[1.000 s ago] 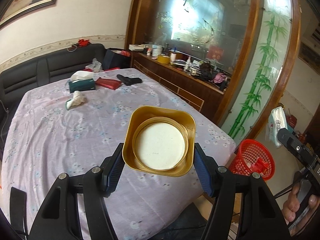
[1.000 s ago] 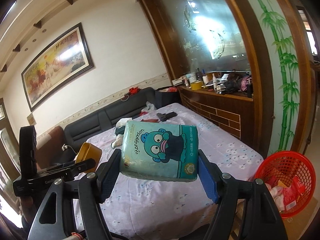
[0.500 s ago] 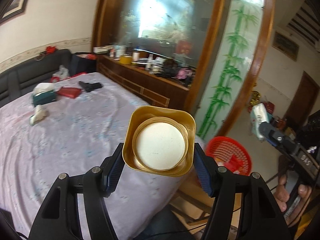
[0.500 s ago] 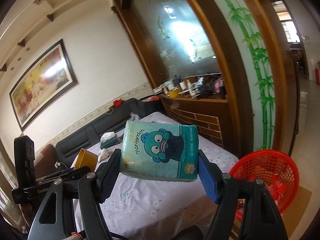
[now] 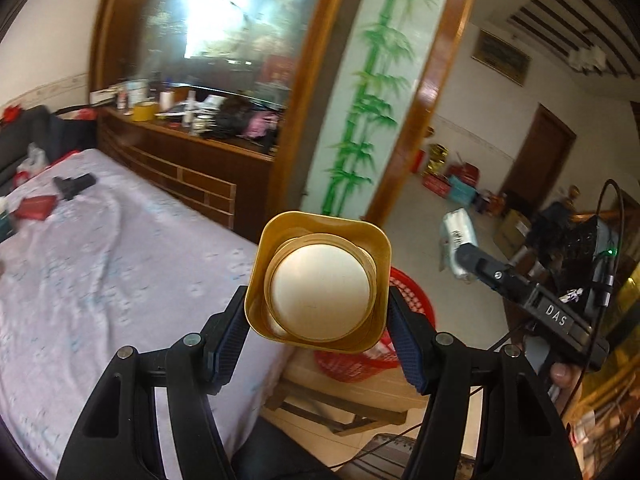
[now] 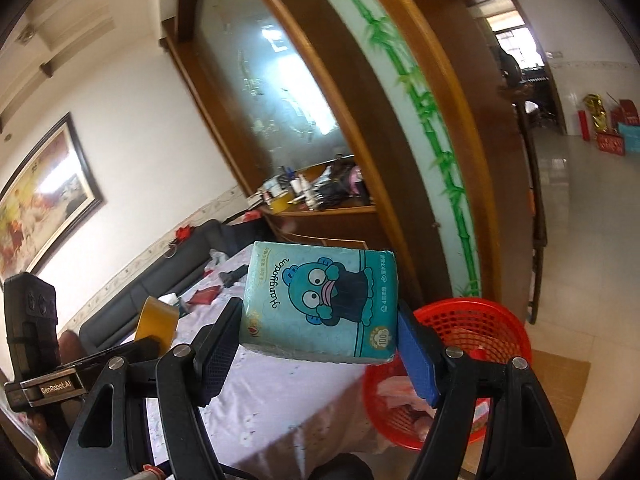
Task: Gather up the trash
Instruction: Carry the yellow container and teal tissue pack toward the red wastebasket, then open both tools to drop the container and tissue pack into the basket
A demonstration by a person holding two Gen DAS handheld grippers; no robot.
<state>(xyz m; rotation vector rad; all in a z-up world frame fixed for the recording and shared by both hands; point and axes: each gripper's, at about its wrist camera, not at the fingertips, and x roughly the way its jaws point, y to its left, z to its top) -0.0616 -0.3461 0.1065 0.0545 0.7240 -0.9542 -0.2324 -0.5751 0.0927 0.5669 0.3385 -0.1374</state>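
My left gripper (image 5: 318, 332) is shut on a gold square cup (image 5: 318, 280) with a cream round bottom, held with its mouth toward the camera. Behind and below the cup shows part of the red mesh basket (image 5: 356, 360) on the floor by the table's corner. My right gripper (image 6: 316, 344) is shut on a teal tissue pack (image 6: 320, 304) printed with a cartoon fish. The red basket (image 6: 472, 328) sits just right of and below that pack, with wrappers inside. The other gripper with the gold cup (image 6: 158, 322) appears at the left of the right wrist view.
A table under a lilac flowered cloth (image 5: 100, 272) carries a red box (image 5: 36, 206) and a black object (image 5: 74, 184). A cluttered wooden sideboard (image 5: 192, 136), a bamboo-painted panel (image 5: 368, 92) and a black sofa (image 6: 152, 280) stand behind. A wooden bench (image 5: 352, 396) is under the basket.
Both grippers have swung right, away from the table's middle toward its corner. The red basket now lies right behind the cup and close beside the tissue pack. Both grips unchanged.
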